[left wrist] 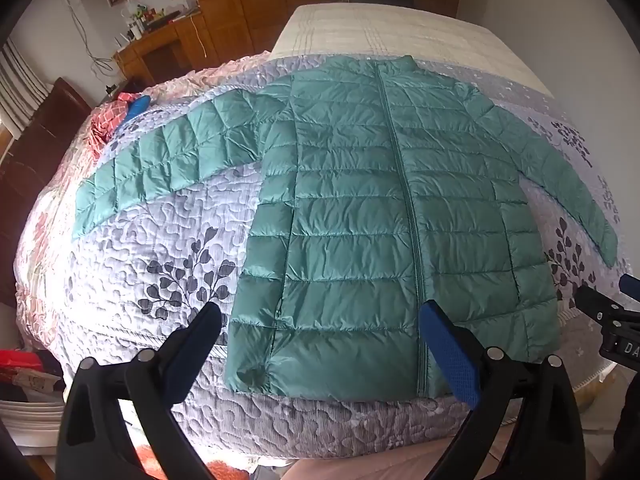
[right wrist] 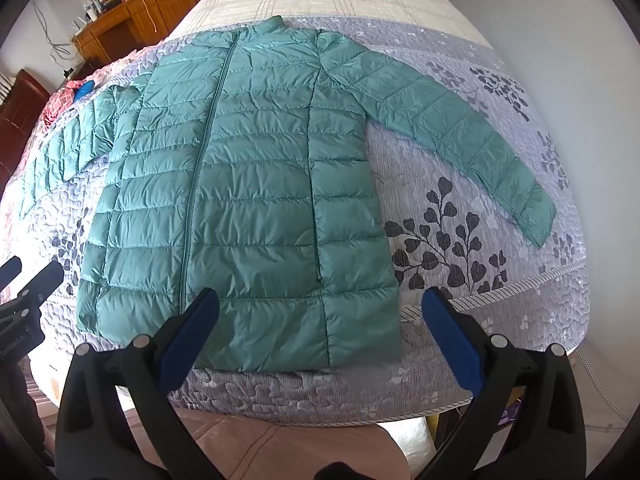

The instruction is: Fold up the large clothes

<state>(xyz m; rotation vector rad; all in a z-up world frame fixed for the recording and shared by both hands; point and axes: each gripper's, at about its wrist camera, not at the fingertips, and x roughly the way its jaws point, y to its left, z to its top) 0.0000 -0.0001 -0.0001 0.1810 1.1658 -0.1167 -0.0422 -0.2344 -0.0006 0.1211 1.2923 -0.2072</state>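
From the left wrist view the left gripper point(left wrist: 320, 328) stands wide and empty above the hem of the green jacket point(left wrist: 360, 208) lying flat, zipped, on the quilted bed point(left wrist: 168, 240); from the right wrist view the right gripper point(right wrist: 320, 320) gapes likewise, and slick puffy fabric may slip from a shallow pinch.

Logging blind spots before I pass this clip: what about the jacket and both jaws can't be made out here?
- Jacket back and underside: hidden in both views, lying against the quilt.
- Its hem near the zip: left wrist view, covered by a left gripper finger.
- Right gripper: in the left wrist view, cut off by the right edge.
- Desk clutter: too small, distorted.
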